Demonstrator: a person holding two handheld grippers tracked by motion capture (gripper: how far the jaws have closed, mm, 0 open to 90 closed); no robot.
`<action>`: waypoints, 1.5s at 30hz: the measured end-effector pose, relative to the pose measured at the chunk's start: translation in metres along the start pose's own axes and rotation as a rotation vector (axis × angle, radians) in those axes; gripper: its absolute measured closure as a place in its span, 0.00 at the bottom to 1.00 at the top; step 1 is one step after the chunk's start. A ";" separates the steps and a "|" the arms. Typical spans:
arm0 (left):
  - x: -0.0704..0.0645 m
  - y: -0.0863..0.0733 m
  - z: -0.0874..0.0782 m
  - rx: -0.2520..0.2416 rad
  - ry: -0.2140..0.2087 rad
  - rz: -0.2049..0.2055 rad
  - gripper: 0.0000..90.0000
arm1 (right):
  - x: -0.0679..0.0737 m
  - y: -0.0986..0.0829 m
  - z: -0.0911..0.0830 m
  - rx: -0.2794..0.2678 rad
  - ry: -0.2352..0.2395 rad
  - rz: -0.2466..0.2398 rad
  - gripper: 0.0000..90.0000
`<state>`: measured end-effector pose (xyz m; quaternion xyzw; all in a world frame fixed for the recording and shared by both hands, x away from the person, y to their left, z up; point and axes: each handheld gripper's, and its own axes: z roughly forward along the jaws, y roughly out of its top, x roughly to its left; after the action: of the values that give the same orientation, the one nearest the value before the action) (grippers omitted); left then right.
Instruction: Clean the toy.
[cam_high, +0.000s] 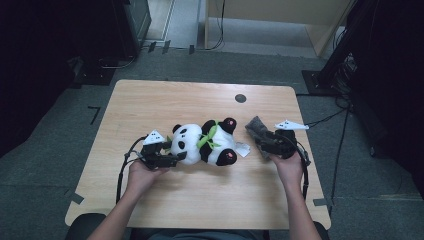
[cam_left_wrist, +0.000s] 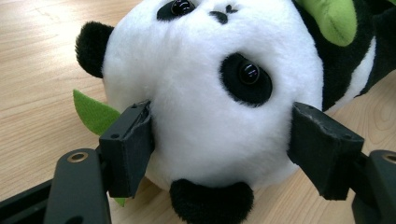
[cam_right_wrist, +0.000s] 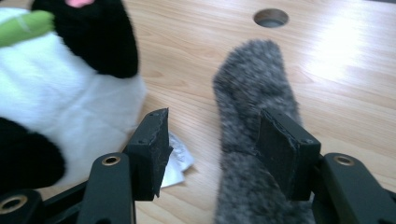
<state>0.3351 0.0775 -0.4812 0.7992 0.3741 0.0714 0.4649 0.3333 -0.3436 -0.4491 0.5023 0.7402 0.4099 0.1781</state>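
Left tongs (cam_left_wrist: 219, 144) apart, straddling plush panda (cam_high: 202, 142) head, touching fur, not yet squeezing. Right tongs (cam_right_wrist: 212, 140) apart over grey furry sock (cam_right_wrist: 254, 116) lying on desk (cam_high: 200, 100) beside panda. Step: pre-grasp. Next: close both.

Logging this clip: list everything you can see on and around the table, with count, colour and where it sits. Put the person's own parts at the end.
table: one, light wood, centre of the high view, with a round hole near its far edge
panda plush: one, black and white with a green scarf, lying mid-table, head toward the left tongs
white tag: one, beside the panda, on the table
grey furry sock: one, dark grey, right of the panda
floor: grey carpet around the table
left tongs: black, jaws either side of the panda's head
right tongs: black, open, one jaw on the sock
hands: two, each holding tongs
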 end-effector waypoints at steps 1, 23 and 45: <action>0.000 0.000 0.000 0.001 0.001 0.000 0.29 | 0.003 0.001 -0.001 -0.004 0.005 -0.007 0.49; -0.001 0.002 -0.001 0.010 0.003 -0.002 0.27 | 0.071 0.006 -0.010 -0.062 0.173 -0.131 0.38; 0.001 0.004 0.001 0.010 -0.003 -0.005 0.27 | 0.101 -0.005 0.022 -0.011 0.264 -0.199 0.26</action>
<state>0.3381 0.0764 -0.4784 0.8007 0.3760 0.0670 0.4615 0.3013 -0.2452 -0.4516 0.3672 0.8010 0.4569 0.1216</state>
